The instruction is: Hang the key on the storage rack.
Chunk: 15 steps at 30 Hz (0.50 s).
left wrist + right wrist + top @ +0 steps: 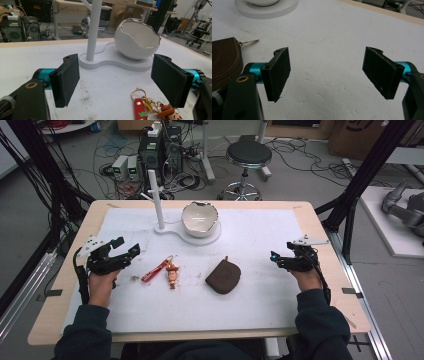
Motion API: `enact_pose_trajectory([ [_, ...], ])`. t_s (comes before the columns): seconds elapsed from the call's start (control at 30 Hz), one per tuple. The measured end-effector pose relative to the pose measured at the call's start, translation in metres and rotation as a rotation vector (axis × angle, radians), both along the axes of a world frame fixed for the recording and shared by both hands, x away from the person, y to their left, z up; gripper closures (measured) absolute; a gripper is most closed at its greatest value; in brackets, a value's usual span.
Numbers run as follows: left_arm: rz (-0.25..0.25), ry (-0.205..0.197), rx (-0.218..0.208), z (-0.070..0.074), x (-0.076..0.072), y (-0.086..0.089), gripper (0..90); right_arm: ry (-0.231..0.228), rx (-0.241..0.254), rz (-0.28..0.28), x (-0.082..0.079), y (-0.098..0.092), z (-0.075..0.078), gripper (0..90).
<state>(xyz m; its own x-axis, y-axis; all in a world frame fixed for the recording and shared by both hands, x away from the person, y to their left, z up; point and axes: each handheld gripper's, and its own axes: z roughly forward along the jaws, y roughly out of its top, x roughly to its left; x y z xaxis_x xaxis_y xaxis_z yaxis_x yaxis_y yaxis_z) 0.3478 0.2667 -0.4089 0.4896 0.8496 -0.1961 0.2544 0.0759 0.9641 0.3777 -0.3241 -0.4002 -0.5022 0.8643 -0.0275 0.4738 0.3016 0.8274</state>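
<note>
Altogether: two tongs, one keychain, one stand, one bowl and one pouch are counted on one table (60, 285), which is covered by a white sheet.
Left tongs (127, 249): held in the left hand (102, 285) over the left part of the sheet; the jaws are seen set wide apart with nothing between them. In the left gripper view the tongs (120, 80) are pointed toward the stand and bowl.
Keychain (162, 270): one, laid flat just right of the left tongs; a red strap, a gold ring and a small brown figure are joined on it. Its ring end (147, 103) is seen low between the left jaws, untouched.
Stand (157, 200): one white post, upright on a flat white base at the far middle.
Bowl (200, 219): one, white, eggshell-shaped with a jagged rim, set on the same base beside the post.
Pouch (223, 277): one, brown, zipped, lying right of the keychain.
Right tongs (275, 257): held in the right hand (306, 279) near the right edge, well apart from the pouch; the jaws are spread, empty, above bare sheet (327, 72).
</note>
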Motion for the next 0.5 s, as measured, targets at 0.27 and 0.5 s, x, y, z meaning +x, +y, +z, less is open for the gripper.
enact_pose_trajectory([
  [0.27,-0.014,0.023,0.002,-0.002,0.001,-0.003,22.9,0.002,0.013,0.006,0.000,-0.002,-0.001,22.1],
  [0.5,-0.067,0.058,0.036,-0.003,-0.001,-0.010,23.9,-0.001,-0.022,0.020,-0.002,0.003,-0.002,22.4],
])
